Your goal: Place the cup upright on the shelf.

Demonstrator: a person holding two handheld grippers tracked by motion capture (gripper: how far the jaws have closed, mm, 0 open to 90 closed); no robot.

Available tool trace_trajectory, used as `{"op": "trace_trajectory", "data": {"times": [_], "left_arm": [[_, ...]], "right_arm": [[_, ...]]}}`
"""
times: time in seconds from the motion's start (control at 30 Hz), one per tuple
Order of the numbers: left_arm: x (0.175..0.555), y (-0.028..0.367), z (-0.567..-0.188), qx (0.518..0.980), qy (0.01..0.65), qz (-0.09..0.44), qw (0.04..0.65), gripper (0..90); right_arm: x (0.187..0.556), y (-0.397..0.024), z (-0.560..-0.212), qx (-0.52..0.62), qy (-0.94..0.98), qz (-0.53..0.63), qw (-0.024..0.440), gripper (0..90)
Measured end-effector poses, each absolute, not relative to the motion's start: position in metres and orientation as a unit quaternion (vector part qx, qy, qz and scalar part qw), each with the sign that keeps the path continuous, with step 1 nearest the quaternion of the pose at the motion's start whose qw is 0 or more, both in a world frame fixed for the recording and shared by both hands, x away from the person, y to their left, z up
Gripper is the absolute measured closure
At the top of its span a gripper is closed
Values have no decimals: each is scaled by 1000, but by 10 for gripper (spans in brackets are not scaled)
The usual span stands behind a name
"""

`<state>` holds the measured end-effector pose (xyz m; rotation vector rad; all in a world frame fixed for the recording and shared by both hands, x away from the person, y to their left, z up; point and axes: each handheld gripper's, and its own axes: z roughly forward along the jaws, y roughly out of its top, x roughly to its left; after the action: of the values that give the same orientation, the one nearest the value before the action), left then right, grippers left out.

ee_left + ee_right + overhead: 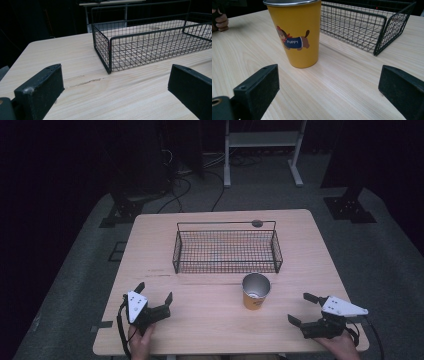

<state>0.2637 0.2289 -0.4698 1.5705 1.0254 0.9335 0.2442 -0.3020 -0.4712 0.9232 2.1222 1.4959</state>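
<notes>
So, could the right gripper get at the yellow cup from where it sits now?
Probably yes. The right gripper is open, and the yellow cup stands upright just ahead of its jaws with only bare table between; the wire basket sits behind the cup.

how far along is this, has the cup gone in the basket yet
Nothing looks done: the yellow cup stands upright on the table, in front of the empty wire basket. Nothing is in hand; the left gripper and right gripper are open and apart from the cup. If the cup belongs in the basket, grasping and placing remain.
</notes>
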Motion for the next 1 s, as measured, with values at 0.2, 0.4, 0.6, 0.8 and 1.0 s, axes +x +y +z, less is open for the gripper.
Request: {"op": "trace_trajectory", "data": {"times": [0.2, 0.4, 0.6, 0.8, 1.0], "left_arm": [[263, 228, -470, 650, 422, 388, 499, 0], [262, 228, -470, 648, 420, 390, 502, 0], [262, 229, -470, 648, 420, 389, 502, 0], [262, 229, -470, 648, 420, 388, 503, 0], [262, 228, -470, 649, 419, 390, 501, 0]], "right_arm": [[244, -298, -472, 323, 761, 531, 189, 28], [245, -288, -467, 314, 766, 529, 187, 28], [251, -274, -466, 302, 776, 524, 180, 28], [258, -266, -466, 301, 781, 521, 167, 27], [266, -255, -461, 293, 785, 521, 162, 26]]}}
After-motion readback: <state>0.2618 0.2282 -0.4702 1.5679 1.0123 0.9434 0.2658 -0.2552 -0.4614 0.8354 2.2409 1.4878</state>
